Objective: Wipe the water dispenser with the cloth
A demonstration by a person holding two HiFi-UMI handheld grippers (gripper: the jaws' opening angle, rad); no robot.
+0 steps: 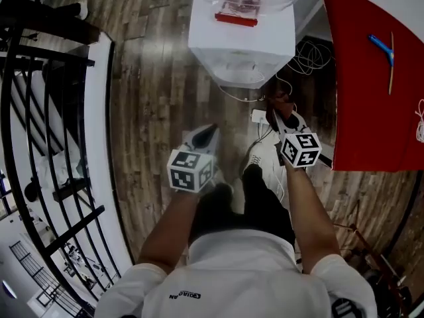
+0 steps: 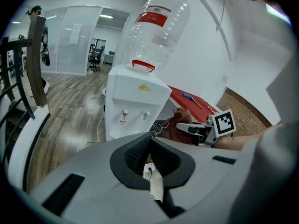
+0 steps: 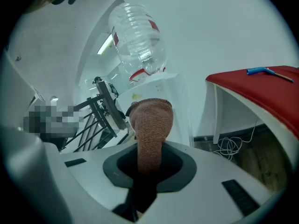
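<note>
Right hand-held gripper [image 1: 281, 114] clamps brown cloth [image 3: 150, 129]; left hand-held gripper [image 1: 207, 134] closed, empty. Water dispenser [image 1: 242, 42] stands upright on floor [image 1: 152, 111] at 12 o'clock, apart from both; cloth-bearing right slightly nearer, likely leads.

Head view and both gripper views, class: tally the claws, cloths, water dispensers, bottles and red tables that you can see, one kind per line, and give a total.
claws: 2 (left claw, right claw)
cloth: 1
water dispenser: 1
bottle: 1
red table: 1
Total: 6
</note>
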